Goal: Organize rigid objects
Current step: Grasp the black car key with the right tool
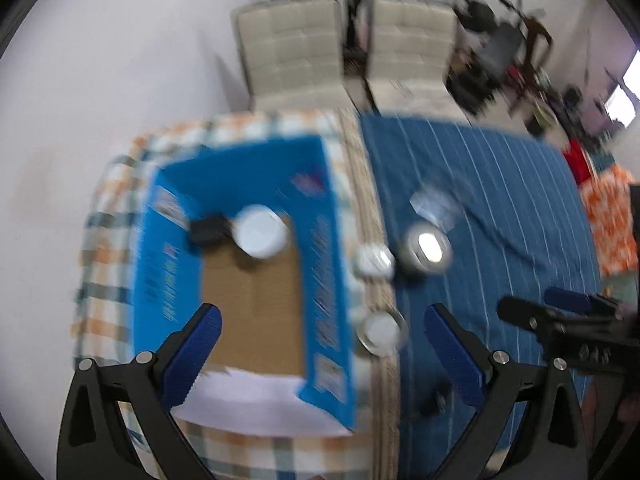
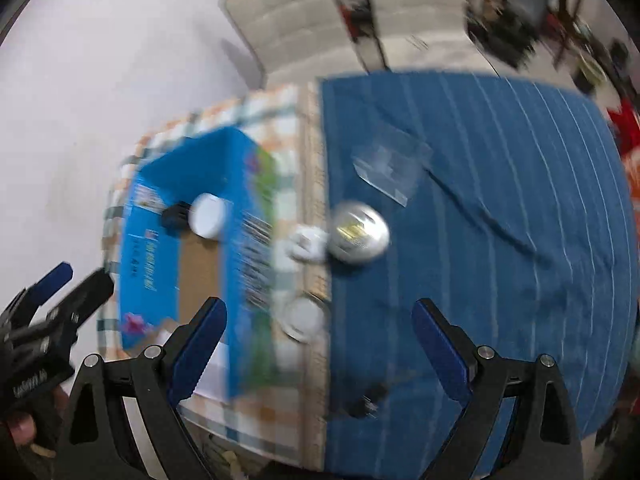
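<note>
Left hand-held gripper (image 1: 322,330): jaws spread wide, nothing between the fingers. Right hand-held gripper (image 2: 320,324): likewise spread and empty. Both held level side by side, apparently, given blur.

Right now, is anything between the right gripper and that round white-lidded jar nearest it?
Nothing visible. The right gripper is open with the white-lidded jar just ahead between its fingers, beside the blue box wall.

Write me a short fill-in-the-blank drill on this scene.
1. The white round lid lies inside the ____ box.
2. Both the left tongs and right tongs are ____.
3. The clear plastic piece lies on the ____ striped cloth.

Missing words: blue; open; blue
</note>
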A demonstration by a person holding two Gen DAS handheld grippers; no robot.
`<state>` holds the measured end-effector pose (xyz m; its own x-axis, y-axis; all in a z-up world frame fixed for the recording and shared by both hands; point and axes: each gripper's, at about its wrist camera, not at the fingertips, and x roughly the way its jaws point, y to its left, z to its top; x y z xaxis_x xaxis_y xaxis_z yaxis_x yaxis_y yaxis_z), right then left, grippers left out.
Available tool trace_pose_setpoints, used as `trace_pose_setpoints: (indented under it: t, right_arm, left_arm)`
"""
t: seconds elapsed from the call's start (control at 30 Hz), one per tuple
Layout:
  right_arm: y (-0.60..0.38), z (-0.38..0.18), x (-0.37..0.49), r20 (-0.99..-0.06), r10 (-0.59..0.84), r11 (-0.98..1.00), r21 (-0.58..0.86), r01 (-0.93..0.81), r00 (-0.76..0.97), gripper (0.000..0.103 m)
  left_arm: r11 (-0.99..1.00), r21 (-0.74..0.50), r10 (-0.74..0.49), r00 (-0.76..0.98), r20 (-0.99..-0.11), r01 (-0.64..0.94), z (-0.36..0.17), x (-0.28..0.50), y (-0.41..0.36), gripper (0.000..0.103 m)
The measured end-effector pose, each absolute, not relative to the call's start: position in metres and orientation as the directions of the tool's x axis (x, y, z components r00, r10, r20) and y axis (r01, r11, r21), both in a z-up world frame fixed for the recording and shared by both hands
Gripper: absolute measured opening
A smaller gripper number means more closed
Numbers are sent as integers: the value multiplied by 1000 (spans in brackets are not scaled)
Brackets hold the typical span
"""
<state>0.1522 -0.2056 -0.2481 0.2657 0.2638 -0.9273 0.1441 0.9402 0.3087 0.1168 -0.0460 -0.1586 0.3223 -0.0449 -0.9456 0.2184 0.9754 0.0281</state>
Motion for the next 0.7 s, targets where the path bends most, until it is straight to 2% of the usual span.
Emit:
trace_pose_setpoints:
  t: [0.23, 0.37, 0.43, 0.5, 0.53, 0.7]
  right_arm:
    - [-256, -372, 93, -919, 392, 848, 379, 370, 42, 93]
    - [-244, -430, 70, -892, 450, 798, 383, 465, -38, 72]
    - [-233, -447, 63, -884, 465, 787, 384, 483, -55, 66]
    - [-219, -455, 61, -907, 418, 814, 344, 468, -60, 55]
    - [-213, -457, 59, -921, 385, 832, 316, 455, -64, 54]
    - [-196, -448, 53, -967, 246, 905, 205, 373, -65, 23]
  left_arm:
    - [970, 44, 5, 165, -986, 238, -226, 80, -78, 103]
    - [976, 69, 44, 123, -991, 205, -246, 70, -72, 103]
    - [978, 93, 70, 128, -989, 185, -249, 68, -66, 103]
    - [980, 100, 80, 121, -989, 170, -252, 67, -63, 103]
    - [980, 105, 85, 124, -989, 168, -252, 66, -62, 103]
    - [980, 119, 95, 149, -984, 158, -248, 64, -66, 103]
